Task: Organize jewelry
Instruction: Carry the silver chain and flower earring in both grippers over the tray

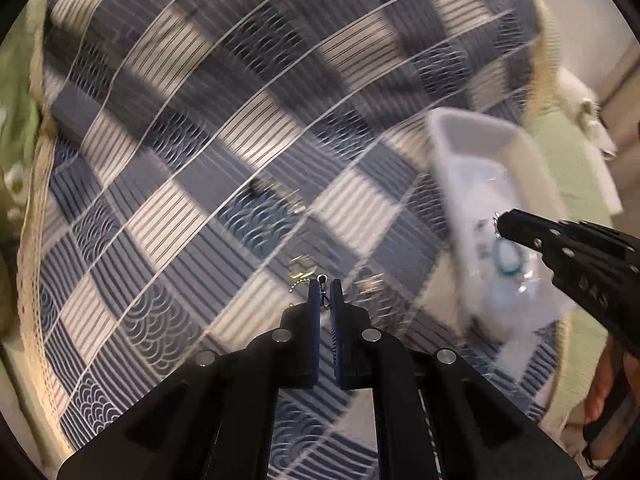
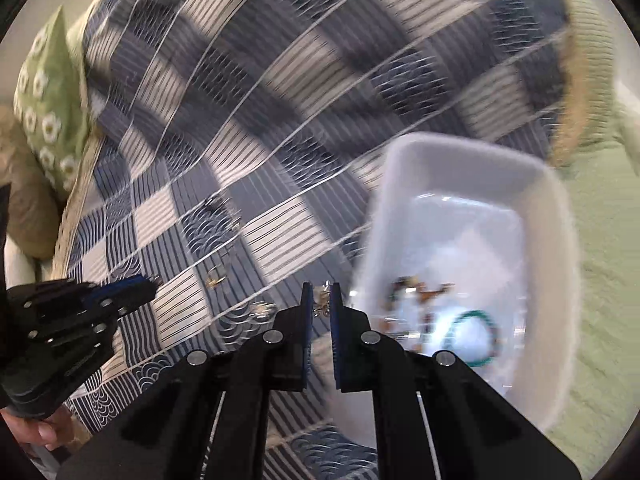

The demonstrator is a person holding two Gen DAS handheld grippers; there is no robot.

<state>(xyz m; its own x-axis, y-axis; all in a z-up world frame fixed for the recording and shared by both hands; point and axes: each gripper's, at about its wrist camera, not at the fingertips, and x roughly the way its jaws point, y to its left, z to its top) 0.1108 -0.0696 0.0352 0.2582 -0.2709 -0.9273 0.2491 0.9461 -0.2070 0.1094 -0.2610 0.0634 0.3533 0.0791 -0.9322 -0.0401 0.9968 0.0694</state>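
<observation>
Black fingers of the left gripper (image 1: 324, 292) are seen clenched on a small silver clasp (image 1: 322, 280), a fine chain (image 1: 298, 284) trailing to their left. Beyond them a blue-and-white patchwork cloth (image 1: 200, 160) is spread. Right of the right gripper (image 2: 319, 298) fingers, a white tray (image 2: 560, 280) is set on the cloth, a green bead bracelet (image 2: 476, 336) inside. These fingers are clenched on a small silver jewelry piece (image 2: 320, 294). Loose earrings (image 2: 216, 278) lie ahead, left.
</observation>
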